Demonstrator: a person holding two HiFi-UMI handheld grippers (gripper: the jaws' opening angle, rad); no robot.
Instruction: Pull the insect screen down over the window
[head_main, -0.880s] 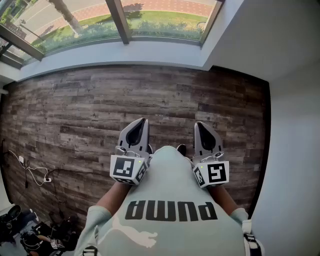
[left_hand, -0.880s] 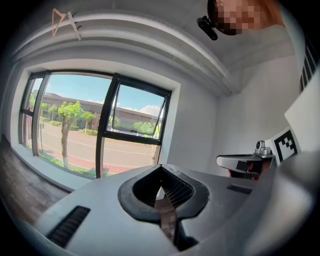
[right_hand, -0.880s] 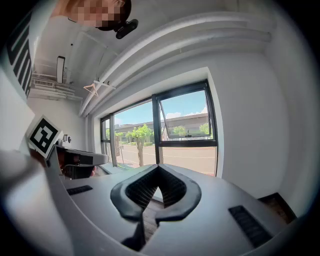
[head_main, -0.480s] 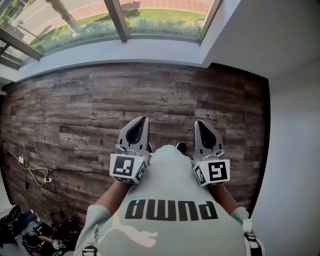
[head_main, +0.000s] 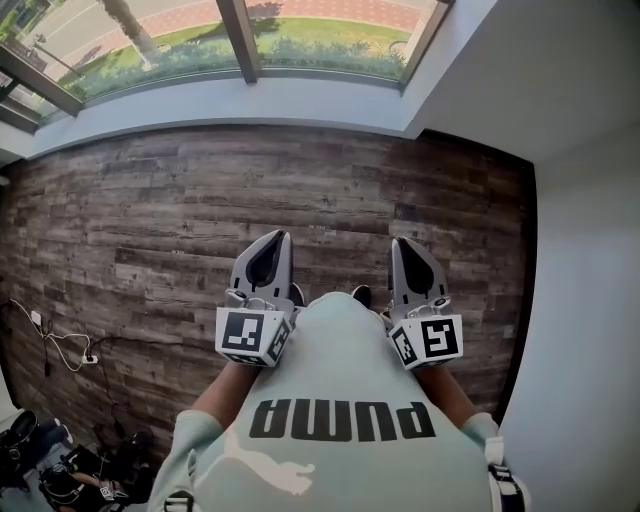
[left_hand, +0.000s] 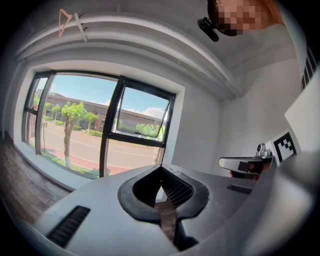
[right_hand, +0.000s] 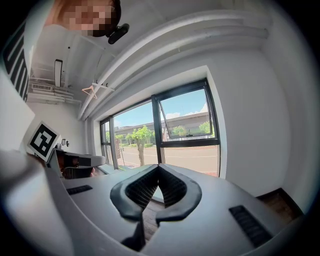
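Note:
A dark-framed window (head_main: 240, 45) runs along the far wall, and its glass shows grass and a road with nothing drawn across it. I see no insect screen over the panes in the left gripper view (left_hand: 100, 135) or the right gripper view (right_hand: 172, 132). My left gripper (head_main: 275, 238) and right gripper (head_main: 402, 244) are held side by side in front of the person's light shirt, well back from the window. They point towards it, nearly level. Both are shut and hold nothing; the ribbed pads meet at the tips of the left gripper (left_hand: 160, 168) and the right gripper (right_hand: 159, 166).
Dark wood-plank floor (head_main: 200, 200) lies between me and the white sill (head_main: 230, 100). A white wall (head_main: 590, 260) stands close on the right. Cables (head_main: 60, 345) and dark gear (head_main: 40, 465) lie at the lower left. A clothes hanger (left_hand: 65, 21) hangs from a ceiling rail.
Both grippers stay shut and side by side at the person's front. Only the head view has drifted slightly.

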